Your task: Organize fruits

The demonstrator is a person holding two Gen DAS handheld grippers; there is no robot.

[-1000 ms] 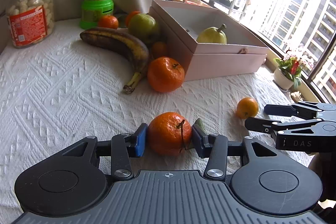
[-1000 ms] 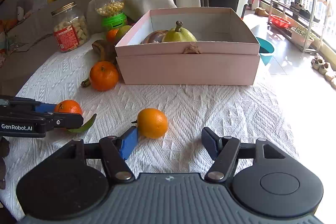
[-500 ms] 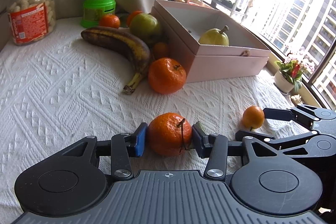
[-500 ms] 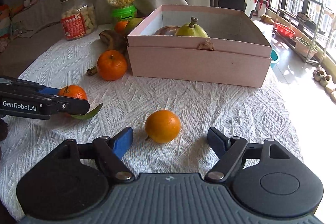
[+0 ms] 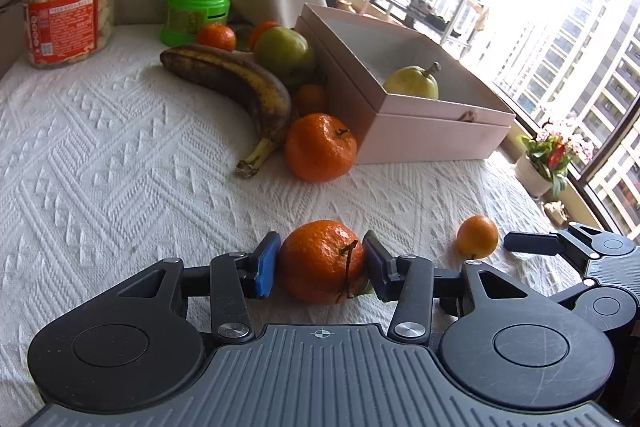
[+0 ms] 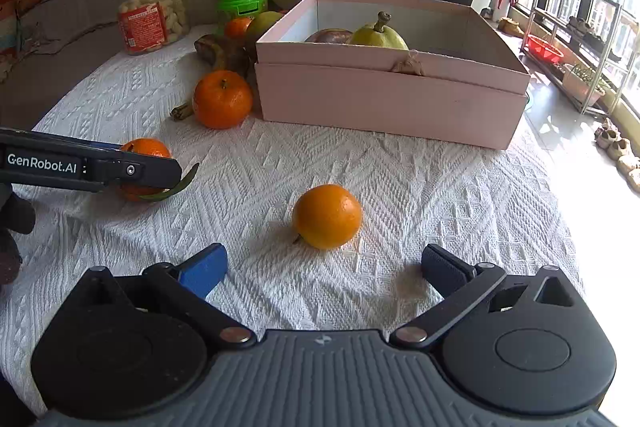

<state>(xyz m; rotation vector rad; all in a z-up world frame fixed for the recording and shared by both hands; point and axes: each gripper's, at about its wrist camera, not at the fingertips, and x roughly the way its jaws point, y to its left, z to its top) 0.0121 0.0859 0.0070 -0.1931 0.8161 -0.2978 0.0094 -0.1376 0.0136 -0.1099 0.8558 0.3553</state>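
Fruit sorting barely started. Left gripper (image 5: 320, 263) pinching a leafy mandarin (image 5: 322, 261) between its fingers, down on the bench (image 5: 100, 155). Banana (image 5: 236, 87), green apple (image 5: 285, 47) and big mandarin (image 5: 320, 147) loose beside the pink box (image 6: 390, 95); only a pear (image 6: 378, 35) and something dark inside. Right gripper (image 6: 324, 267) opening wide, nothing gripped, small orange (image 6: 327, 217) just ahead.

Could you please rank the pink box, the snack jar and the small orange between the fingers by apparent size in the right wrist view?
1. pink box
2. snack jar
3. small orange, though nearness enlarges it, so its rank against the jar is unsure
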